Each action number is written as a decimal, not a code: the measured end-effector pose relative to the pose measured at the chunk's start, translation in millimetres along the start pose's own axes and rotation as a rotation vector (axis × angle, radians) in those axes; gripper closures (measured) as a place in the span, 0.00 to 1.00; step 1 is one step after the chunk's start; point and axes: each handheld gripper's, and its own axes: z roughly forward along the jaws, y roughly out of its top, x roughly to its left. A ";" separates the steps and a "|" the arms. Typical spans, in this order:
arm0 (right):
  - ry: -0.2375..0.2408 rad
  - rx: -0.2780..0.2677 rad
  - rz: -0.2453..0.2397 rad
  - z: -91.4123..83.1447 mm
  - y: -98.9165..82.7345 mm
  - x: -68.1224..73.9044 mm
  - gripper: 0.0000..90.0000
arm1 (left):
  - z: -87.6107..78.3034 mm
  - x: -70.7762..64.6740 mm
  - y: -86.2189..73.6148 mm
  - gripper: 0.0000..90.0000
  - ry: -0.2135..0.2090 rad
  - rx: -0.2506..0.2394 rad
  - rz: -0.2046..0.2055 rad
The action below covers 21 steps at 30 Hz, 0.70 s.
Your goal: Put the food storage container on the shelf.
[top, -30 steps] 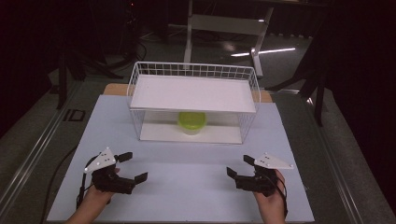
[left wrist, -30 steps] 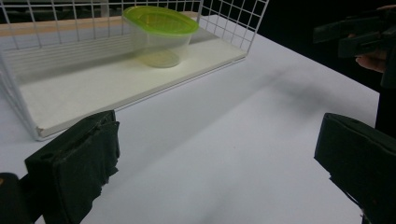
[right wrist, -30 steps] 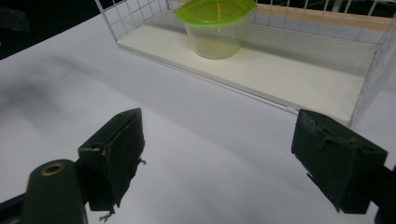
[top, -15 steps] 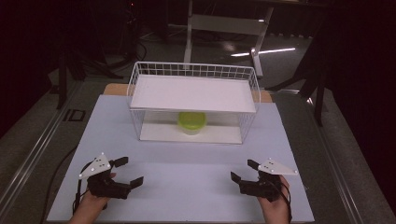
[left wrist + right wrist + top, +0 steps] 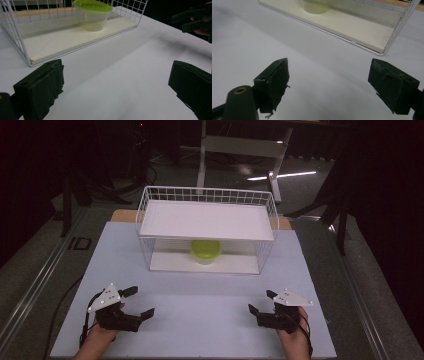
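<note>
A clear tub with a lime-green lid [image 5: 205, 251] [image 5: 93, 13] stands on the lower white board of a white wire rack [image 5: 207, 200], under the rack's upper shelf. My left gripper [image 5: 139, 301] [image 5: 112, 92] rests low over the pale table near the front left, open, nothing between its jaws. Near the front right my right gripper [image 5: 261, 302] [image 5: 334, 87] is also open and holds nothing. Both point toward the rack, well short of it. The base of the tub [image 5: 315, 6] sits at the top of the right gripper view.
The rack's lower board [image 5: 75, 37] [image 5: 352, 27] lies ahead of both grippers. The pale table top [image 5: 210, 315] ends just behind the hands. In the left gripper view the other gripper [image 5: 193, 20] is at the upper right. A metal stand [image 5: 240, 147] rises behind the table.
Both grippers have drawn back toward the table's front edge, away from the rack. They stay open. The tub and rack have not moved.
</note>
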 end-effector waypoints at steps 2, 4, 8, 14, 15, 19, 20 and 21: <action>0.005 -0.007 0.015 0.1 -0.1 -1.9 0.18 | -1.0 -0.7 0.8 0.01 0.005 -0.013 0.009; 0.007 -0.007 0.014 1.0 -1.1 -2.9 0.18 | -2.5 -1.0 0.9 0.01 0.004 -0.025 0.006; 0.034 -0.002 0.022 3.4 -2.9 -1.5 0.17 | -5.8 -2.8 -1.0 0.01 0.011 -0.027 -0.003; 0.065 -0.001 0.025 6.8 -2.6 0.7 0.17 | -7.3 -0.1 -3.9 0.01 0.016 -0.027 -0.025; 0.066 0.003 0.022 7.4 -2.8 0.8 0.17 | -7.3 0.6 -4.2 0.01 0.014 -0.025 -0.026; 0.075 0.008 0.025 8.8 -3.5 1.1 0.17 | -7.3 0.7 -4.4 0.01 0.010 -0.031 -0.031; 0.076 0.007 0.024 8.9 -3.5 1.0 0.17 | -7.4 0.4 -4.2 0.01 0.008 -0.034 -0.034; 0.075 0.008 0.023 9.0 -3.5 0.9 0.17 | -7.4 0.2 -4.1 0.01 0.009 -0.034 -0.033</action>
